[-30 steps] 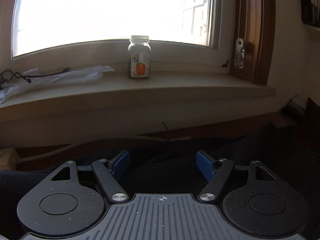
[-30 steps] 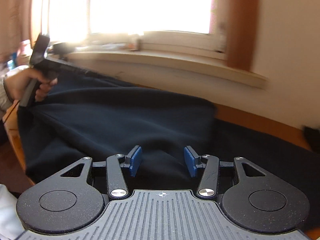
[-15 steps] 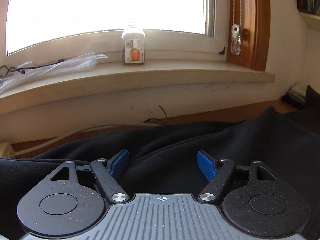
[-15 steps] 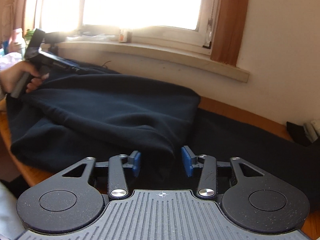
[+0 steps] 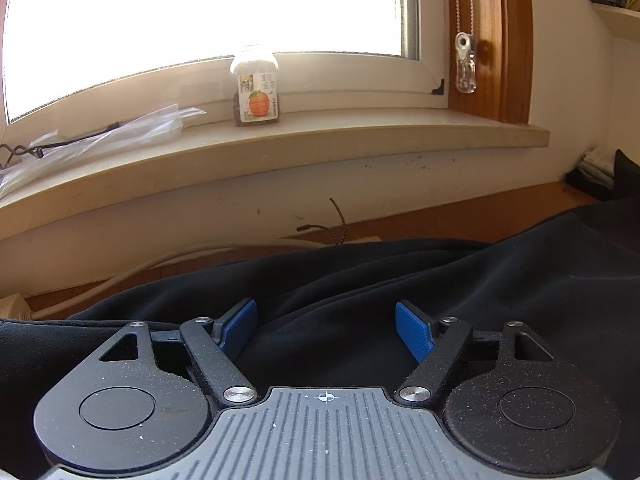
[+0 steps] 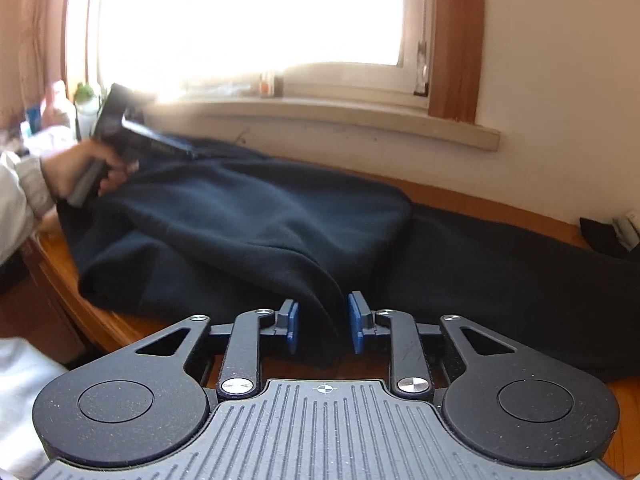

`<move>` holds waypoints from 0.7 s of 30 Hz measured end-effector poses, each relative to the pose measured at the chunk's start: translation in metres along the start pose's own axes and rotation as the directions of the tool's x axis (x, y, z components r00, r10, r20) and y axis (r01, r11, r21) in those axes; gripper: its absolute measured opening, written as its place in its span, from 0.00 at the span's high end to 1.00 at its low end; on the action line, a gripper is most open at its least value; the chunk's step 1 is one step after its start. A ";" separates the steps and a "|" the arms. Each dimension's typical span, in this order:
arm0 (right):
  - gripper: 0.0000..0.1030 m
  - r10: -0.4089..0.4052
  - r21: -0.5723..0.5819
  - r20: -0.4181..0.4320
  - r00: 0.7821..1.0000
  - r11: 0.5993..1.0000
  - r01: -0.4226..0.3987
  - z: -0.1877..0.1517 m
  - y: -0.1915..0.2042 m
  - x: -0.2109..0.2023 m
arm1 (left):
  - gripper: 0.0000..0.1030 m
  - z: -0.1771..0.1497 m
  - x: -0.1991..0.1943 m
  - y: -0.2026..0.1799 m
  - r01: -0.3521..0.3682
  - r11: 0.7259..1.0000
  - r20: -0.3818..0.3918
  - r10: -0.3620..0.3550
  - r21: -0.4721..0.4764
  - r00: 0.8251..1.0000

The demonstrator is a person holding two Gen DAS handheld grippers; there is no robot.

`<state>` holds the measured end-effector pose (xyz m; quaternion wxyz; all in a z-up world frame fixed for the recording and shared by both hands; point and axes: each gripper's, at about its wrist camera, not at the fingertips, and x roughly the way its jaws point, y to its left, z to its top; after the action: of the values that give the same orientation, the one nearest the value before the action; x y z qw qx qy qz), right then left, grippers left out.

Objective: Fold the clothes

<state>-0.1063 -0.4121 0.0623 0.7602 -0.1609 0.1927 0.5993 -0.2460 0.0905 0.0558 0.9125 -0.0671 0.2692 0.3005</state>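
Note:
A dark navy garment (image 6: 248, 216) lies spread over a wooden table (image 6: 108, 320), its left part folded over into a thick layer. My right gripper (image 6: 323, 326) sits at the near edge of that layer. A raised fold of the cloth fills the narrow gap between its blue pads (image 6: 293, 326), and its jaws are opening. My left gripper (image 5: 326, 330) stands wide open low over the garment (image 5: 360, 280), with cloth under its blue pads (image 5: 414, 336) and nothing pinched. In the right wrist view a hand holds the left gripper (image 6: 184, 146) at the garment's far left end.
A window sill (image 5: 280, 148) runs along the wall behind the table, bearing a small jar (image 5: 257, 92) with an orange on its label and a clear plastic bag (image 5: 112, 136). A white cable (image 5: 140, 270) lies along the table's back edge. Bottles (image 6: 86, 108) stand at far left.
The right gripper's jaws have narrowed from wide apart to a small gap around a fold at the cloth's near edge. In the left wrist view the dark cloth has sunk lower and spread out.

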 end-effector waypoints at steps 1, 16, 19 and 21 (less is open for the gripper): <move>0.73 -0.002 -0.002 0.003 1.000 1.000 0.002 -0.001 0.000 0.000 | 0.22 0.000 0.000 -0.001 -0.001 1.000 0.000 0.001 0.004 1.000; 0.74 -0.036 0.004 0.069 0.997 0.999 0.036 -0.012 -0.002 0.022 | 0.27 0.076 0.020 -0.101 0.240 0.965 0.031 -0.244 0.106 0.969; 0.74 -0.032 0.009 0.066 0.997 0.999 0.032 -0.016 -0.003 0.024 | 0.29 0.085 0.051 -0.131 0.296 0.949 -0.025 -0.295 0.110 0.955; 0.74 -0.030 0.028 0.070 0.997 0.999 0.028 -0.020 -0.005 0.025 | 0.37 0.089 0.072 -0.147 0.321 0.940 -0.069 -0.315 0.115 0.947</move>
<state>-0.0979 -0.4014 0.0327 0.7773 -0.1323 0.1715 0.5907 -0.0712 0.0334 0.0872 0.9445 -0.0599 0.2958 0.1300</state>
